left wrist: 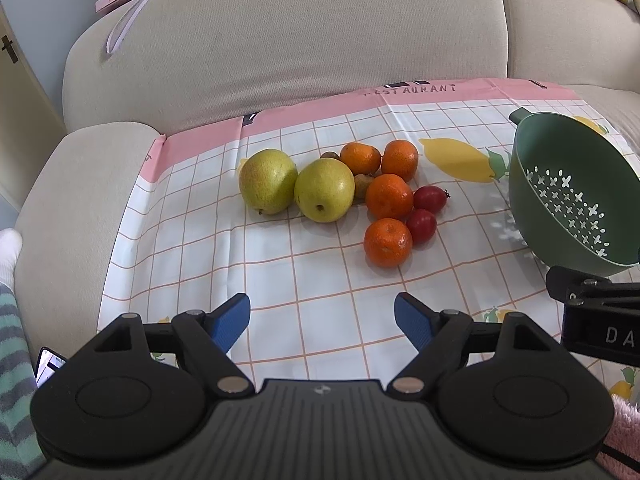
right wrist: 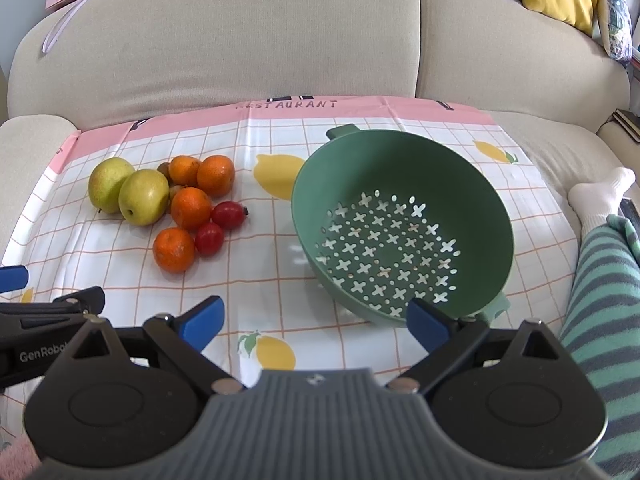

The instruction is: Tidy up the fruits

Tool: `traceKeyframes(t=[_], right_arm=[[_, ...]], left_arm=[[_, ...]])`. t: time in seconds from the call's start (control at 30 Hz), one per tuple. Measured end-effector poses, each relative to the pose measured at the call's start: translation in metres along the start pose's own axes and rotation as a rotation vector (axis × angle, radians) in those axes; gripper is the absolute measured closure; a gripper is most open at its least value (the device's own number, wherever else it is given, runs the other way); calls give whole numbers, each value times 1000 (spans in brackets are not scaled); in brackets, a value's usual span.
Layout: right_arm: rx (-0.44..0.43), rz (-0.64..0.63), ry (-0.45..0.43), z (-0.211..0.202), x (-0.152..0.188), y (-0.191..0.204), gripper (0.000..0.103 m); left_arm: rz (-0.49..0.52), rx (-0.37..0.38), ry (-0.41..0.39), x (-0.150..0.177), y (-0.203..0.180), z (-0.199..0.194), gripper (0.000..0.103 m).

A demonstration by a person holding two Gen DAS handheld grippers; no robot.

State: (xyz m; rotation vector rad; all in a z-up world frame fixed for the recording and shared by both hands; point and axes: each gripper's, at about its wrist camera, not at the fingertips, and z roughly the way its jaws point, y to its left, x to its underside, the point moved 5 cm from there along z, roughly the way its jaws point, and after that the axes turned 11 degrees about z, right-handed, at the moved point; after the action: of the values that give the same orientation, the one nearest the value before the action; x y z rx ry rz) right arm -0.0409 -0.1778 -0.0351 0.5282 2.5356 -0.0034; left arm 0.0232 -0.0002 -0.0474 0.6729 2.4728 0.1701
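While both grippers are hovering low over the checked cloth [left wrist: 320,300], the left gripper [left wrist: 322,320] and right gripper [right wrist: 316,322] are holding their jaws apart, gripping nothing. Pears [left wrist: 324,190], mandarins [left wrist: 389,196] and red fruits [left wrist: 430,199] are clustering mid-frame; the green colander [right wrist: 400,184] is tilting right of them.

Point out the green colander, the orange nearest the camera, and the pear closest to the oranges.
green colander [right wrist: 472,184]: right wrist view, bare inner wall.
nearest orange [left wrist: 387,242]: left wrist view, middle of its peel.
nearer pear [left wrist: 324,190]: left wrist view, middle of its skin.
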Motion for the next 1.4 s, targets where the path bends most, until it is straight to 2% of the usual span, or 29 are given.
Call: traceKeyframes(t=[0.8, 0.9, 1.03, 1.07, 1.13, 1.2, 1.33, 1.4], right_arm=[[-5, -4, 3, -2, -3, 4, 9], [-14, -4, 2, -3, -3, 5, 9], [-91, 4, -3, -3, -4, 8, 14], [-107, 7, -8, -3, -4, 9, 16], [-131, 5, -19, -1, -4, 10, 19], [-151, -10, -26, 0, -5, 13, 25], [-215, -45, -25, 4, -5, 21, 45], [-251, -74, -30, 7, -6, 28, 52]], left_arm=[[-13, 13, 12, -1, 1, 1, 7], [-19, 34, 17, 0, 0, 1, 7], [-32, 94, 38, 0, -1, 5, 9], [-35, 100, 36, 1, 0, 5, 11], [-47, 135, 38, 4, 2, 7, 27], [-74, 185, 35, 4, 5, 9, 33], [-106, 247, -13, 3, 12, 9, 55], [-105, 286, -33, -1, 14, 11, 57]])
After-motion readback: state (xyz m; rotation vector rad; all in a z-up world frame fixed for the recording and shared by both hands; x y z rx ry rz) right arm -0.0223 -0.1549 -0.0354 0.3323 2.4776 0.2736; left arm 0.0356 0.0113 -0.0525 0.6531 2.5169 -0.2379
